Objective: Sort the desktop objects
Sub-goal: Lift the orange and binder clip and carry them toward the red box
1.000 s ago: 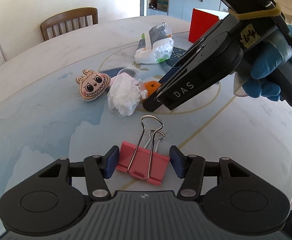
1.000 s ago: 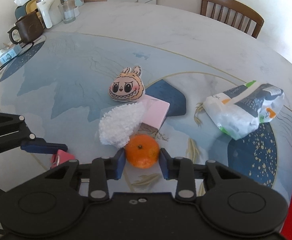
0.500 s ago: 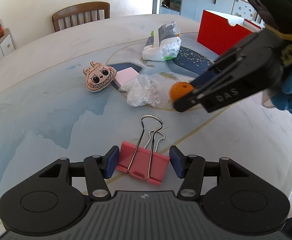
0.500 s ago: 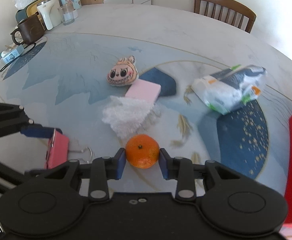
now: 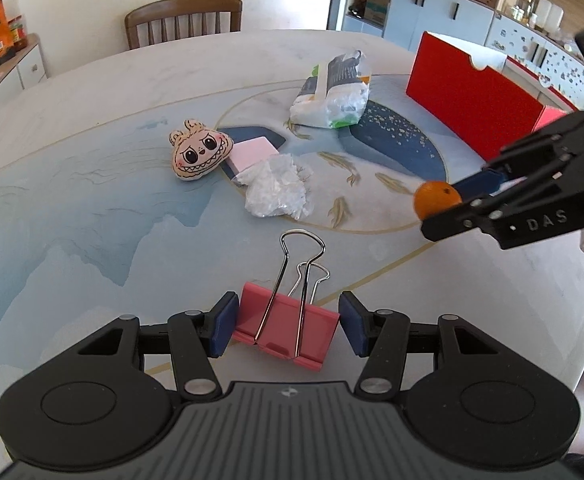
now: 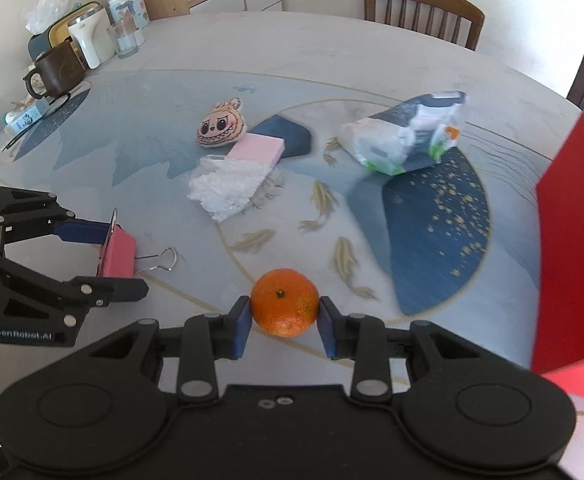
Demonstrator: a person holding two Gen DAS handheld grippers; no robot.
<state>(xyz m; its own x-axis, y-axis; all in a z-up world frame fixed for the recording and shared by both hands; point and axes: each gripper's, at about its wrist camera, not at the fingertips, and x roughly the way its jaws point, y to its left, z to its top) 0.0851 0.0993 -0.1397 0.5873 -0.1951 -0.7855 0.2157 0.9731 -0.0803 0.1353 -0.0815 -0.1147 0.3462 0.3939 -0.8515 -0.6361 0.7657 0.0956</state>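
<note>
right gripper (image 6: 284, 322) clamps tangerine (image 6: 284, 302) (soft, bruisable) | we hold its sides lightly | left gripper (image 5: 288, 326) clamps stiff binder clip (image 5: 286, 330)

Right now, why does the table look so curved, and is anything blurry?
Left wrist view: the fisheye lens bows the table edge, while the binder clip is sharp. Right wrist view: the same bowing; the red box and snack bag are smeared, the orange crisp.
</note>
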